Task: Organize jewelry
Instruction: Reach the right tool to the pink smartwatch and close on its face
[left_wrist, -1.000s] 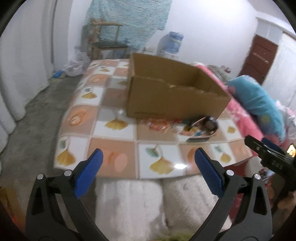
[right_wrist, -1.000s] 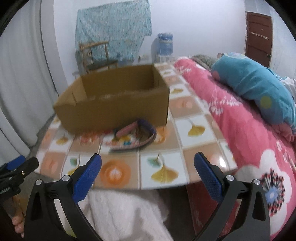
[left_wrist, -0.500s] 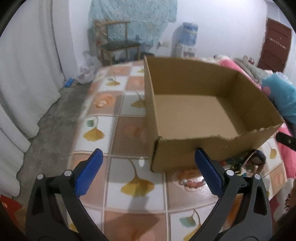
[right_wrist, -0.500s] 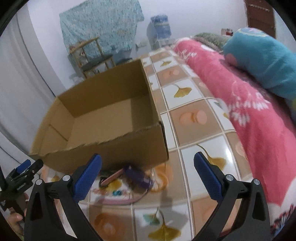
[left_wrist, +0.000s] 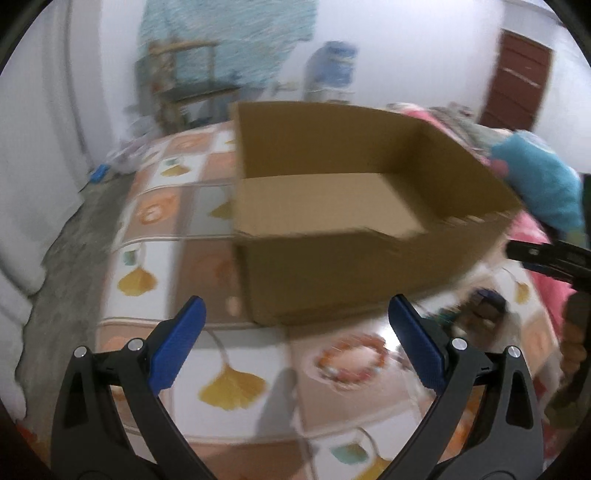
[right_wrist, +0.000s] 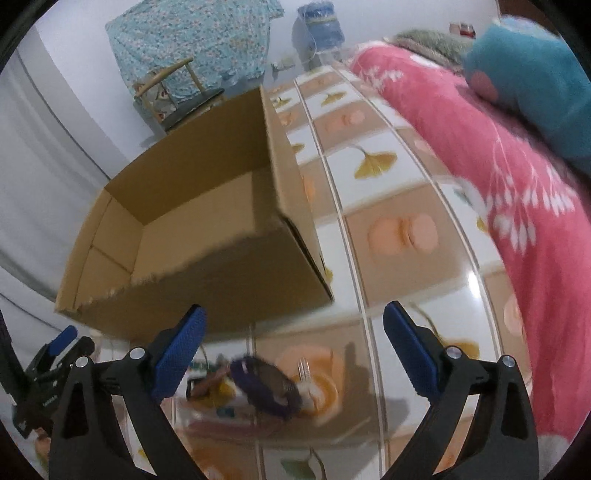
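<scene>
Nothing is in the box yet.
Both the left gripper and the right gripper have jaws wide open and hold nothing. All the jewelry sits on the table, just near the box's near side: a bead bracelet and a dark band, both blurry. The sorting looks hardly started.

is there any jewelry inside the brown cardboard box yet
No, the open brown cardboard box shows only a bare floor in the left wrist view.
</scene>
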